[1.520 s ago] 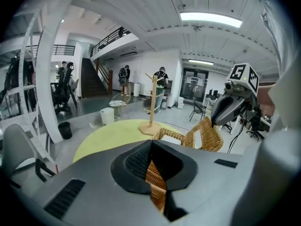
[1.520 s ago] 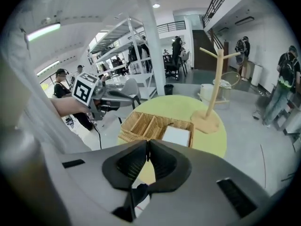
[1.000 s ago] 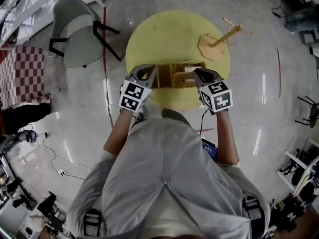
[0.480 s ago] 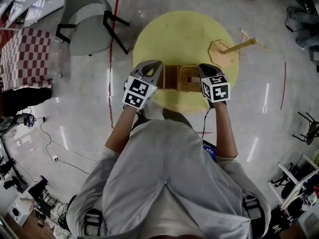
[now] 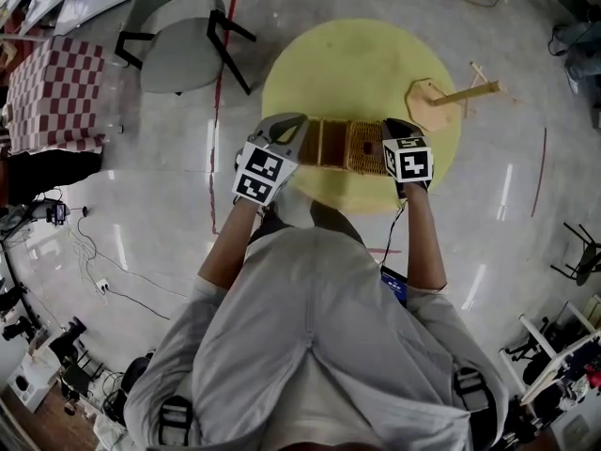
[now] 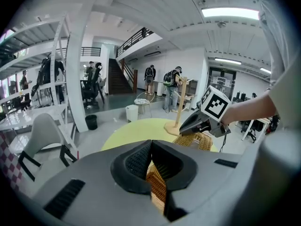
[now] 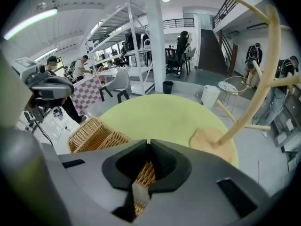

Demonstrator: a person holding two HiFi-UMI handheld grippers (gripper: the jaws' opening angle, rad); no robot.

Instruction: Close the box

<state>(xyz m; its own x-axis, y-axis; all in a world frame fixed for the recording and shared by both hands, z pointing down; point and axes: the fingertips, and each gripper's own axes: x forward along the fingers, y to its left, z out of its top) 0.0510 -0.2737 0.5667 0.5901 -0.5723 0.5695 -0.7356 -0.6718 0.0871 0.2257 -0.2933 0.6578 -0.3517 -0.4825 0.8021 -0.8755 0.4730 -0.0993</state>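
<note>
In the head view the wicker box [image 5: 340,145] stands on the near part of the round yellow table [image 5: 357,64], just in front of the person; the left gripper [image 5: 293,134] is at its left end and the right gripper [image 5: 389,137] at its right end, both touching it; a wooden stand [image 5: 441,101] is on the far right part of the table, apart from the box; a grey chair [image 5: 178,36] stands on the floor beside the table, to the left. In the left gripper view the two jaws are close together, only a narrow gap is between them, and woven wicker of the box sits in this gap, so this gripper is clamped on the box edge; the other gripper is seen across the box. In the right gripper view the jaws are also narrow, with wicker of the box pinched between the pads; the rest of the box lies to the left on the table.
</note>
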